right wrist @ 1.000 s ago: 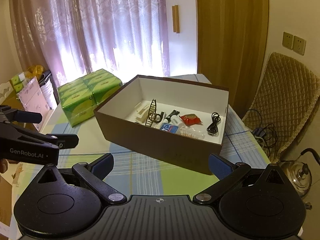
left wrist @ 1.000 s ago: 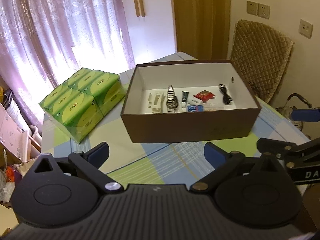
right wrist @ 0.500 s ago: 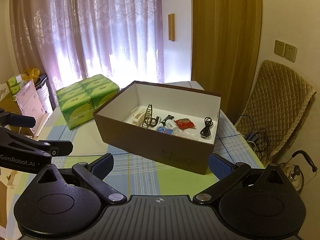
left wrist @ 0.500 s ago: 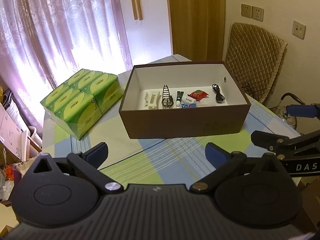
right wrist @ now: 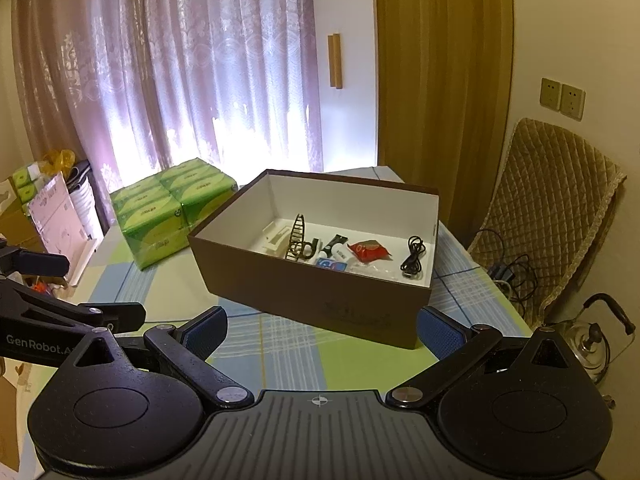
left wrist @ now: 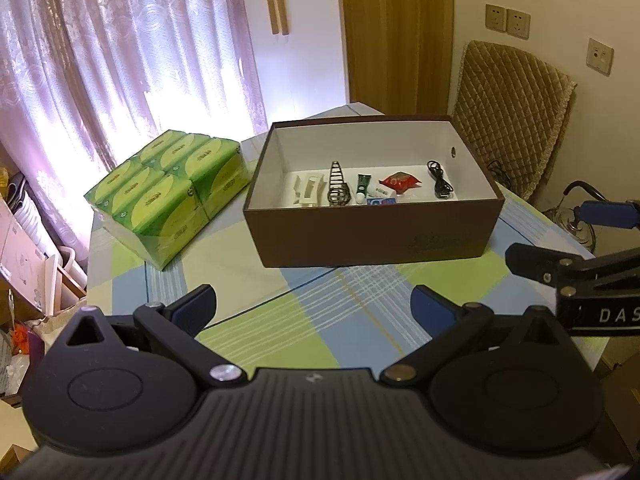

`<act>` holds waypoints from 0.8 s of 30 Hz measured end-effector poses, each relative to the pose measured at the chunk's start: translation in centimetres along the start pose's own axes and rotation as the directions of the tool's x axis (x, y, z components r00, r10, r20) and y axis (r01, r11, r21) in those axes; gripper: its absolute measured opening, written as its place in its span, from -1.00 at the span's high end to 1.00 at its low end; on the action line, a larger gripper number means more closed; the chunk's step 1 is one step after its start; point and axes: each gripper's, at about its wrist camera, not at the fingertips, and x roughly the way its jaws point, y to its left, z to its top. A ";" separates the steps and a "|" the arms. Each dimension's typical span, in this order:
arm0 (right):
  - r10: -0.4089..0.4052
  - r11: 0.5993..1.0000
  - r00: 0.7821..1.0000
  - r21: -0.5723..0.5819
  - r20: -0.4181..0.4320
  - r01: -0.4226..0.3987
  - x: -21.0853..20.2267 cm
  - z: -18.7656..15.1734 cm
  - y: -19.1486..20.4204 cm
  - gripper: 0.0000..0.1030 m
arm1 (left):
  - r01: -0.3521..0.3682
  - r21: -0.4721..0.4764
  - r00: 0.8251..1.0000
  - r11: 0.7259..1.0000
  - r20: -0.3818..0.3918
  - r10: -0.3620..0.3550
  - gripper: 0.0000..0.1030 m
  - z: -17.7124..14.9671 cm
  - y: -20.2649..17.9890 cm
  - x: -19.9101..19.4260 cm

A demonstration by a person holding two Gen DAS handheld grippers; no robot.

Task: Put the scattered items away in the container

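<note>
**Tidying all but done**

Nothing loose left to see on the tabletop [left wrist: 256, 252] apart from the brown box [left wrist: 372, 232] and a shrink-wrapped block of green tissue packs [left wrist: 168, 184] just beside its left end. Judging by that, collecting looks finished, or nearly so.

Inside the box, lined up along the white floor: a white plastic holder [left wrist: 306, 188], a black wire clip [left wrist: 339, 186], a small tube [left wrist: 362, 186], a blue packet [left wrist: 382, 201], a red snack sachet [left wrist: 400, 181] and a coiled black cable [left wrist: 440, 184]. Same contents confirmed from the right wrist view, with the cable [right wrist: 414, 258] nearest the box's right wall.

Left gripper [left wrist: 312, 304] held back from the box, above the checked cloth, jaws spread wide and carrying nothing. Right gripper [right wrist: 320, 326] likewise set back and raised, jaws parted, nothing between the blue pads [right wrist: 440, 336].

Possibly left: a lid, though none in view; tissue packs too bulky for the box and probably not part of the job. Edges of the tabletop nearest the grippers hidden behind the tool bodies, so a stray item there cannot be ruled out.
</note>
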 end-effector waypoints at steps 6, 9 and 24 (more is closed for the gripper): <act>0.000 1.000 1.000 0.014 0.003 0.000 0.2 0.2 0.1 -1.00 | -0.007 -0.005 1.000 1.000 0.001 0.007 -0.98 -0.2 0.3 -0.1; 0.001 1.000 1.000 0.006 -0.001 -0.001 0.3 0.1 0.2 -1.00 | -0.005 -0.005 1.000 1.000 0.000 0.005 -0.98 -0.2 0.3 -0.1; -0.004 1.000 1.000 -0.007 -0.026 0.003 1.0 0.0 -0.4 -1.00 | -0.010 -0.021 1.000 1.000 -0.020 0.009 -0.98 -0.3 0.0 0.7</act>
